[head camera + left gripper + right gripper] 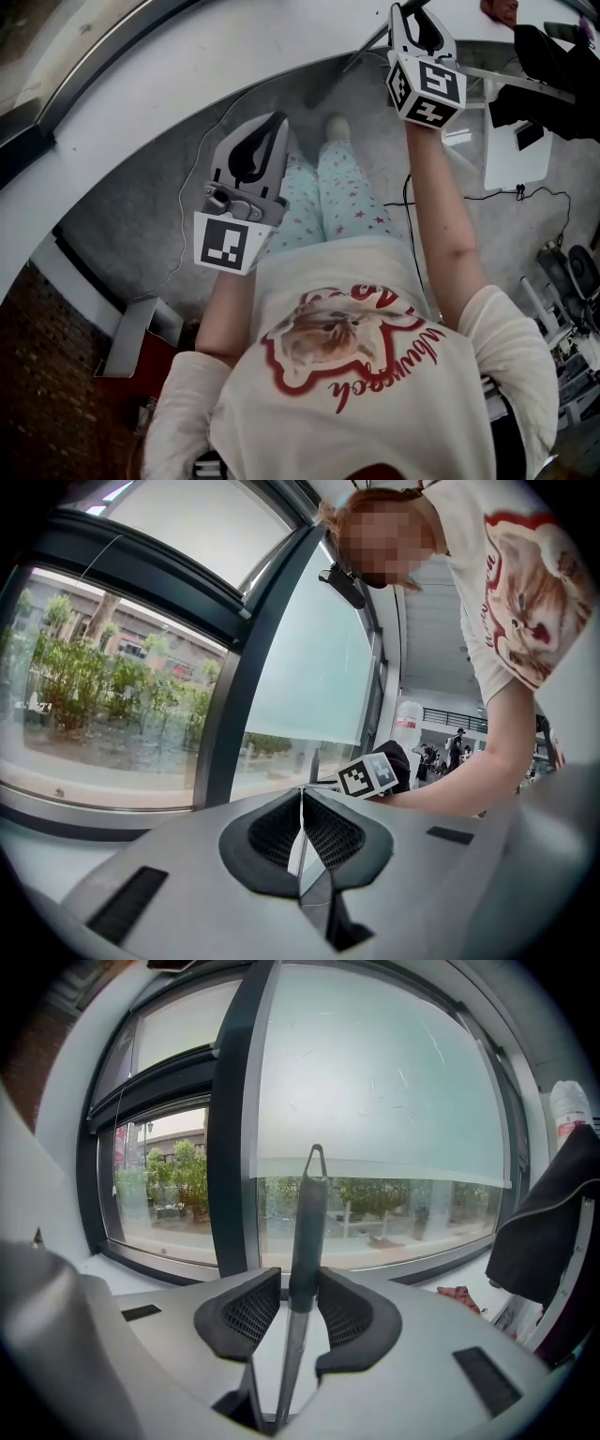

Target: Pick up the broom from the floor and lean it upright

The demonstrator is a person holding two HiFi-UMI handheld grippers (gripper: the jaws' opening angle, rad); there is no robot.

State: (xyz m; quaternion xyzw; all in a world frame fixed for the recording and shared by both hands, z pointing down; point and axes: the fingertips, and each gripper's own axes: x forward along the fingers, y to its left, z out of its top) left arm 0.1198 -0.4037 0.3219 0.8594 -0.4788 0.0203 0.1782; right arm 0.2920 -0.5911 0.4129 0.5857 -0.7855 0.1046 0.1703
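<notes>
The broom's handle (307,1222), a dark grip with a hanging loop over a thin metal tube, stands upright before the window in the right gripper view. It passes between the jaws of my right gripper (298,1279). The handle lies against the right pad, a thin gap shows at the left pad, and the jaws look slightly open around it. In the head view the right gripper (410,13) is held far forward over the white sill, with the handle (366,47) slanting away below it. My left gripper (275,124) hangs lower at the left, shut (301,794) and empty. The broom's head is hidden.
A large window with a dark frame (230,1147) rises behind a curved white sill (187,66). A black jacket (544,66) hangs at the right over a white table (516,159). Cables (202,159) run across the grey carpet near the person's legs.
</notes>
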